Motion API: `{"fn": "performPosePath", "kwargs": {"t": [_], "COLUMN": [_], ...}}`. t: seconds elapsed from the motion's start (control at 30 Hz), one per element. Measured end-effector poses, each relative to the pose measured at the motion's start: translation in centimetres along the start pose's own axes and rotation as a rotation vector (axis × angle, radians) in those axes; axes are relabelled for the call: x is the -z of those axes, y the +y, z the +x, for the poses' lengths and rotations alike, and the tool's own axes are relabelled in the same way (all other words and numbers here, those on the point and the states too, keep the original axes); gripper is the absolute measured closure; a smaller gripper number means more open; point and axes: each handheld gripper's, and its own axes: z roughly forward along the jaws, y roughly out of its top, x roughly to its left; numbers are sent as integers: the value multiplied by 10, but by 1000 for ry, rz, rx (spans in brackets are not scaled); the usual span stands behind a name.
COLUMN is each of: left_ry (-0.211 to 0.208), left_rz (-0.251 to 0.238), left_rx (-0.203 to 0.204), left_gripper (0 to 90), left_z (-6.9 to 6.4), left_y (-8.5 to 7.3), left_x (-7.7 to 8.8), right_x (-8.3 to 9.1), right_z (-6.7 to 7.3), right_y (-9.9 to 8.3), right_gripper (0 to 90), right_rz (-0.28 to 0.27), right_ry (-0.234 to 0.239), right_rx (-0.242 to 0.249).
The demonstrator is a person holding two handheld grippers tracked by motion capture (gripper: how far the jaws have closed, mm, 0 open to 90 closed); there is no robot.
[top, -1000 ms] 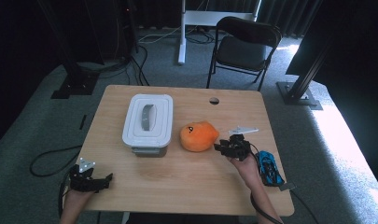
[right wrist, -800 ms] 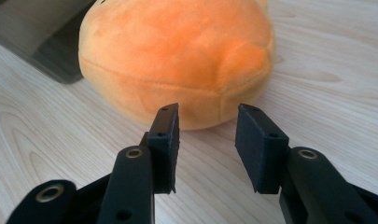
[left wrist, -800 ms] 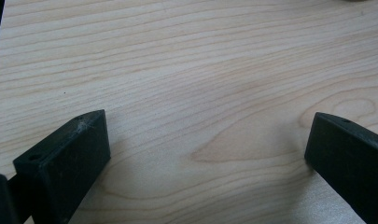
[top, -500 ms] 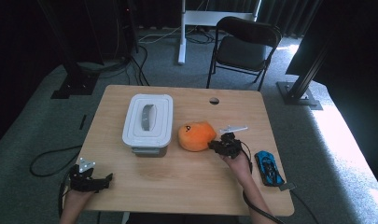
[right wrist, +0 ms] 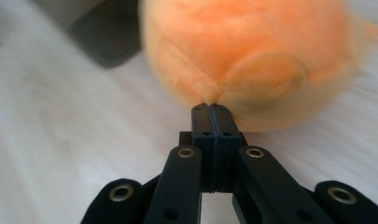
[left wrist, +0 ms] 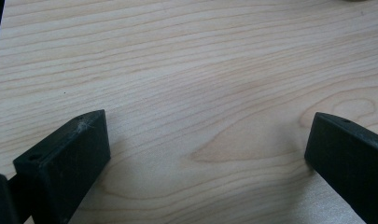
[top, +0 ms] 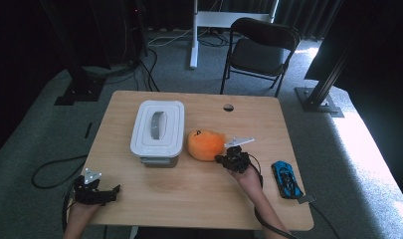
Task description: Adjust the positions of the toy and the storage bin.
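Note:
An orange plush toy (top: 205,144) lies mid-table, to the right of a white lidded box (top: 157,130). My right gripper (top: 221,159) reaches the toy's near right side. In the right gripper view its jaws have just been closing and now meet at the tip (right wrist: 210,108), pinching a pucker of the orange plush (right wrist: 252,51). My left gripper (top: 113,189) rests at the table's front left corner. The left gripper view shows it (left wrist: 207,154) open wide over bare wood, with nothing between its jaws.
A blue toy car (top: 286,179) lies near the table's right edge, beside my right forearm. The wooden table (top: 199,199) has a cable hole (top: 228,107) at the back. A black folding chair (top: 261,50) and dark stands are behind the table.
My right gripper has moved left from near the blue car up to the orange plush and its jaws have closed. The left gripper has stayed still.

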Motion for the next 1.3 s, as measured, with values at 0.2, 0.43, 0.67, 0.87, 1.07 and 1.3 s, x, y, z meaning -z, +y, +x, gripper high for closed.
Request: {"fn": "performPosePath", "kwargs": {"t": [0.2, 0.43, 0.67, 0.87, 1.07, 1.3], "left_ry": [0, 0, 0, 0, 0, 0], "left_rz": [0, 0, 0, 0, 0, 0], "left_rx": [0, 0, 0, 0, 0, 0], "left_gripper": [4, 5, 5, 4, 4, 4], "left_z": [0, 0, 0, 0, 0, 0], "left_y": [0, 0, 0, 0, 0, 0], "left_x": [0, 0, 0, 0, 0, 0], "right_x": [-14, -19, 6, 26, 27, 5], "right_z": [25, 41, 13, -20, -30, -24], "right_y": [-2, 0, -9, -13, -3, 0], "right_gripper": [900, 900, 869, 791, 656, 710], "right_rz": [33, 63, 33, -5, -25, 14], "right_ry": [62, 106, 50, -31, -27, -4], "right_rx": [43, 82, 6, -70, -85, -65]}}
